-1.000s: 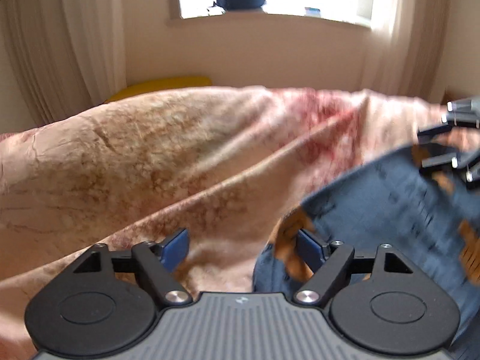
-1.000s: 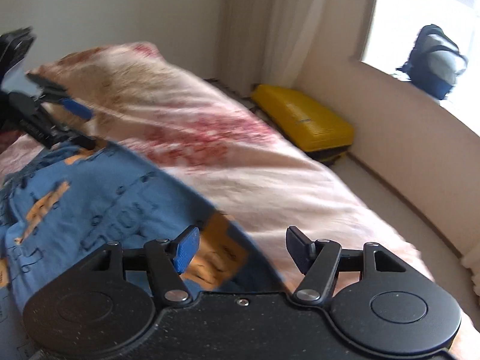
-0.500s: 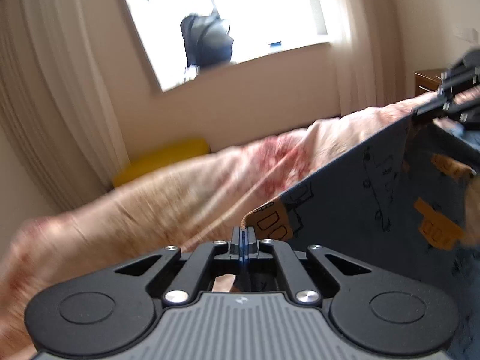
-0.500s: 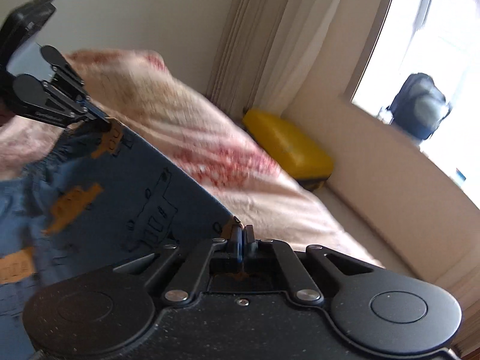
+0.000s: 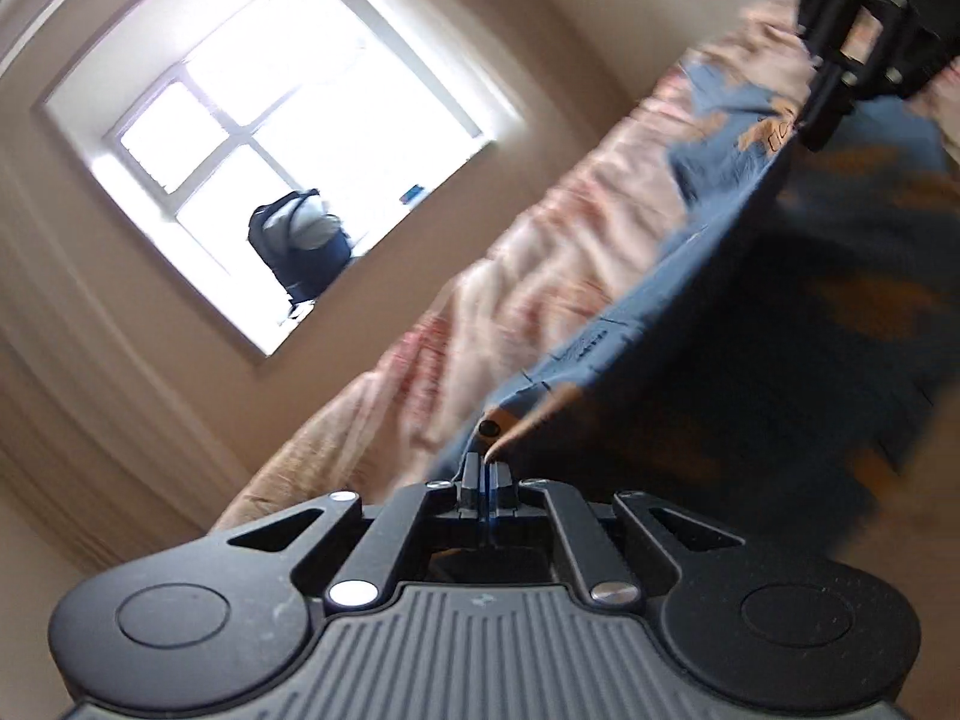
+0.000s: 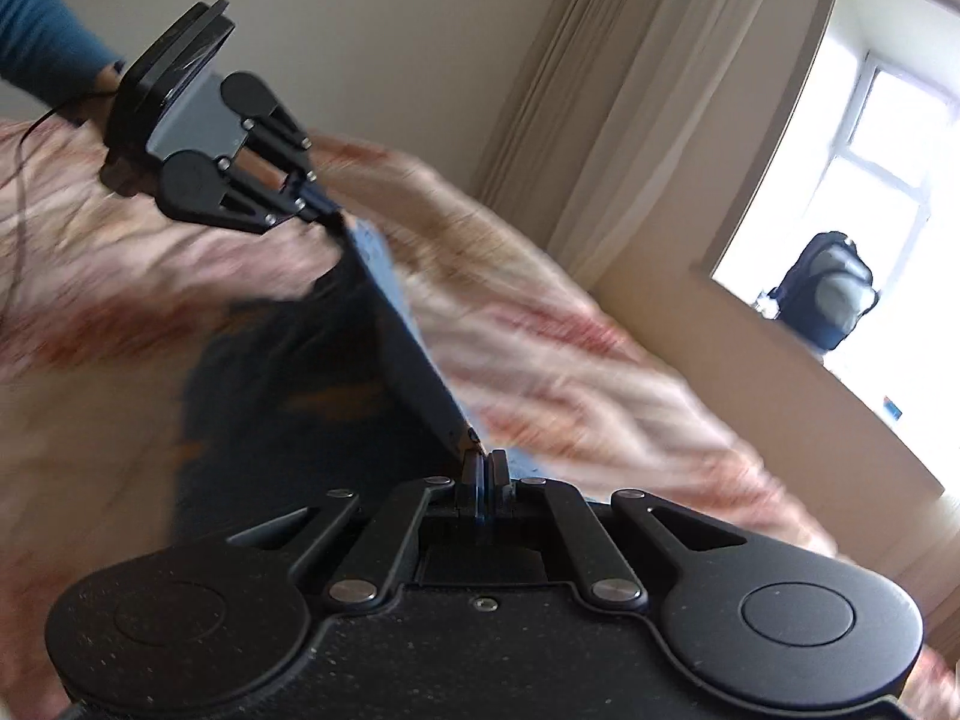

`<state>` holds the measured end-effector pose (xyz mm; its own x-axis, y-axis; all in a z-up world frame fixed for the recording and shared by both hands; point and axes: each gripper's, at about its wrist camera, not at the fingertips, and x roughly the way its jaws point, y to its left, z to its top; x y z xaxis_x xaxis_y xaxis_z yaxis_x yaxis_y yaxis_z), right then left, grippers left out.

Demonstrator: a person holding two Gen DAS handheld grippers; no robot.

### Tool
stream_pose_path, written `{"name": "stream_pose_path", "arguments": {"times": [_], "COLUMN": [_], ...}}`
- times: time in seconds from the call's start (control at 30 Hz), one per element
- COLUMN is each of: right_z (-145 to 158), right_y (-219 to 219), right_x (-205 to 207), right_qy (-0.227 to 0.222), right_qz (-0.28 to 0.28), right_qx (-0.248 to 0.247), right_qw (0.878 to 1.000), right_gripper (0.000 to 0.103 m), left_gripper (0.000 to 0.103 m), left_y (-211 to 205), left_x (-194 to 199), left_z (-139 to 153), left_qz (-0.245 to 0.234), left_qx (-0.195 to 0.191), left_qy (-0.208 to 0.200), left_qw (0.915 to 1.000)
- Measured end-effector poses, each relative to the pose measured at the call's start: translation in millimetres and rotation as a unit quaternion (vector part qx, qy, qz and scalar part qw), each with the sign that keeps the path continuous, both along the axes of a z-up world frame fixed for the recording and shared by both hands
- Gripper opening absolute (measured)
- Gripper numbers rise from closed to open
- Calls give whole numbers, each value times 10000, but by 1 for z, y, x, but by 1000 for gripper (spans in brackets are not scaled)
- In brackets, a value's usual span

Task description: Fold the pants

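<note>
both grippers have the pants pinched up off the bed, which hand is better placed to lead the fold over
Neither clearly. The left gripper and right gripper are each shut on an end of the same taut edge of the blue pants, lifted over the bedspread. They should carry it together.

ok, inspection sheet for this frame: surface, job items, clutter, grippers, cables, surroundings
Surface: bed with pink-beige blotched cover, rumpled.
Job's things: blue pants with orange print, edge stretched taut between both grippers, lifted off the cover.
Clutter: nothing seen on the bed.
Grippers: left gripper shut on pants edge; right gripper shut on pants edge.
Cables: thin black cable near the left hand.
Surroundings: window, backpack on sill, curtain.
</note>
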<state>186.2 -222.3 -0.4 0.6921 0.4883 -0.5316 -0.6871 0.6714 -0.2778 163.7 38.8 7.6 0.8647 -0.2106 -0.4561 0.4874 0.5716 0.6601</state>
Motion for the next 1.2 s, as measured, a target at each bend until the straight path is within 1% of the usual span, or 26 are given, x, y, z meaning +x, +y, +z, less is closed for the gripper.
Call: {"name": "stream_pose_path", "arguments": {"times": [0.1,0.17,0.23,0.3,0.37,0.43,0.53,0.63,0.73,0.83,0.93,1.0,1.03,1.07,1.1,1.13,1.17,1.2], "right_z": [-25,-42,-53,-57,-57,-53,-41,-28,-23,-28,-46,-57,-61,-61,-60,-57,-55,-53], "right_y": [6,12,15,15,13,9,1,-6,-11,-7,3,7,7,5,1,-4,-12,-19], "right_x": [-17,-21,-21,-20,-20,-22,-28,-33,-36,-38,-39,-38,-36,-34,-32,-31,-31,-31], "right_qy": [347,494,603,642,626,603,484,348,387,536,768,815,856,928,1010,1057,1078,1106], "right_qz": [40,97,109,122,134,133,174,157,180,314,418,463,429,373,297,228,137,64], "right_qx": [-38,-108,-126,-116,-94,-28,68,119,172,53,-134,-291,-259,-165,-36,94,269,436], "right_qw": [9994,9987,9980,9978,9979,9981,9987,9992,9989,9981,9961,9952,9951,9949,9944,9941,9937,9929], "right_gripper": [0,0,0,0,0,0,0,0,0,0,0,0,0,0,1,9,15,26], "left_gripper": [1,1,0,0,0,0,0,0,0,0,0,1,6,8,24,50,64,86], "left_y": [-5,-6,-7,-5,-3,-1,0,0,0,3,4,3,3,3,2,2,1,-3], "left_x": [-14,-17,-16,-18,-17,-21,-26,-35,-36,-33,-29,-29,-28,-27,-25,-24,-24,-26], "left_z": [-31,-48,-59,-65,-65,-58,-49,-48,-51,-56,-61,-62,-59,-54,-48,-40,-33,-26], "left_qz": [-86,-124,-123,-92,-68,-75,-88,-194,-215,-144,-114,-89,-32,88,235,401,490,554], "left_qx": [305,454,509,530,499,442,253,275,335,378,418,394,306,157,-53,-378,-678,-993], "left_qy": [48,88,168,229,266,245,307,314,369,471,664,736,806,920,1074,1244,1328,1324], "left_qw": [9995,9989,9985,9983,9984,9987,9992,9989,9985,9981,9969,9965,9963,9956,9939,9907,9876,9847]}}
